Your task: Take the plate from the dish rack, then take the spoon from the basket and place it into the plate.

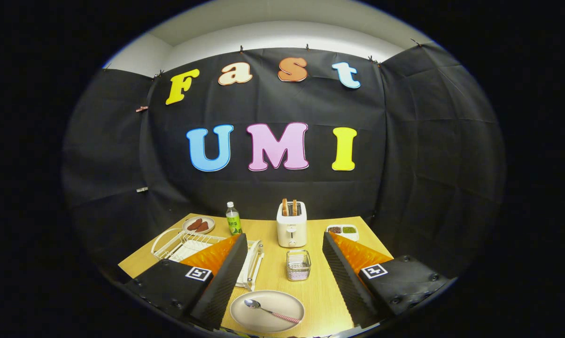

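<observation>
Gripper view: the gripper (282, 270) hangs above a wooden table (320, 291) with its two black fingers (226, 277) spread wide and holding nothing. Between them, at the near edge of the table, lies a beige plate (267, 311), flat on the wood. The spoon (269, 310) rests in the plate, its metal bowl toward the left finger and its pink checked handle pointing toward the right finger. Just beyond the plate, also between the fingers, stands a small wire basket (298, 265), upright. A white dish rack (188, 245) sits to the left, partly hidden behind the left finger, with a white cloth or mat under it. Farther back in the middle stands a white toaster (291, 224) with slices of toast in its slots. To its left is a green-labelled bottle (233, 218), upright, and beyond the rack a small plate with reddish-brown pieces of food (198, 225). To the right of the toaster, near the far corner of the table, lies a white divided tray (342, 231) with dark and green contents.
</observation>
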